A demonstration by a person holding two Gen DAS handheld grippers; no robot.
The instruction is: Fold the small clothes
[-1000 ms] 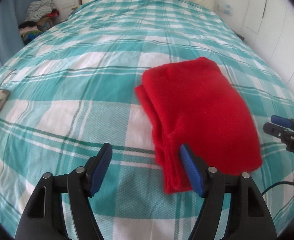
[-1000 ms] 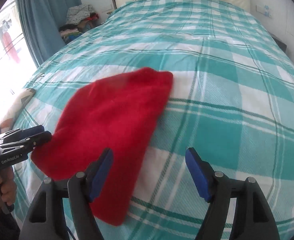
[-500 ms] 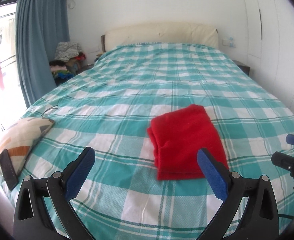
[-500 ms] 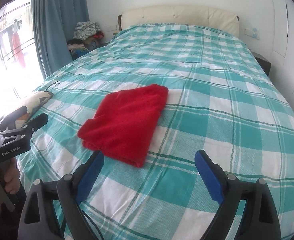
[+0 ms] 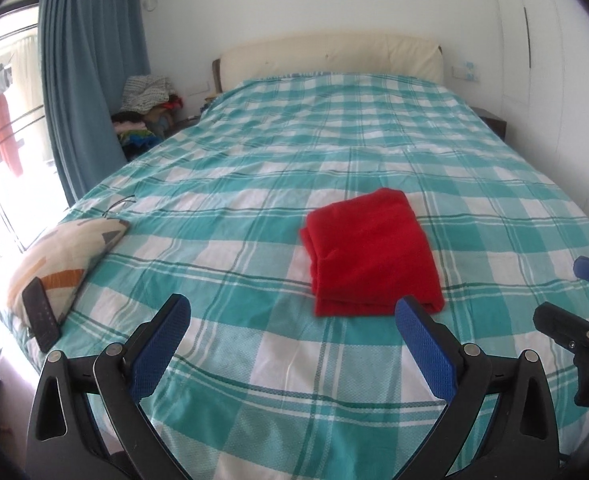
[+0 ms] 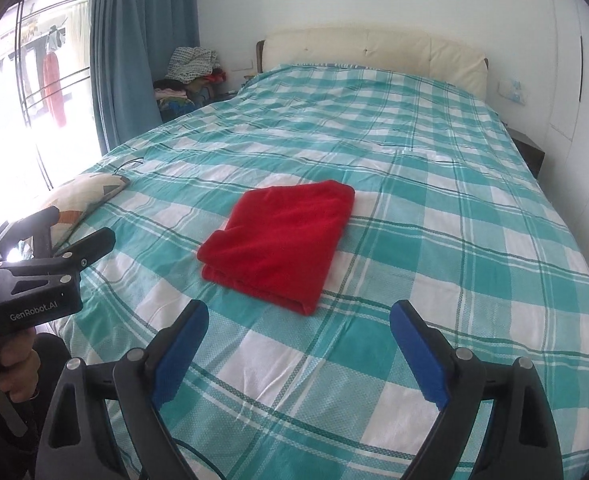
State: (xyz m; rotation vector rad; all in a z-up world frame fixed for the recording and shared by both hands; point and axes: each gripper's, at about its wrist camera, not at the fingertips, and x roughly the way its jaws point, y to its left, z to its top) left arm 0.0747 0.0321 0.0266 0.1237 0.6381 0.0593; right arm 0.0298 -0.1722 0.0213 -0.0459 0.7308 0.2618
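A red cloth (image 5: 372, 252) lies folded mid-frame on the teal-checked bed (image 5: 254, 168), blue curtain (image 5: 90, 80) upper left, both the left gripper (image 5: 292, 334) and the right gripper (image 6: 298, 338) wide and empty.

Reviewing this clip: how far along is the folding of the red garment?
Done: the red garment lies folded in a neat rectangle on the checked bedspread. In hand: nothing; the left tool and right tool are open and empty. Left: apparently nothing for this garment.

Home bedroom: double bed (image 5: 374, 152) with teal plaid cover, padded headboard (image 5: 330, 56), blue curtain (image 5: 90, 80) (clothes pile (image 5: 146, 100) beside it).
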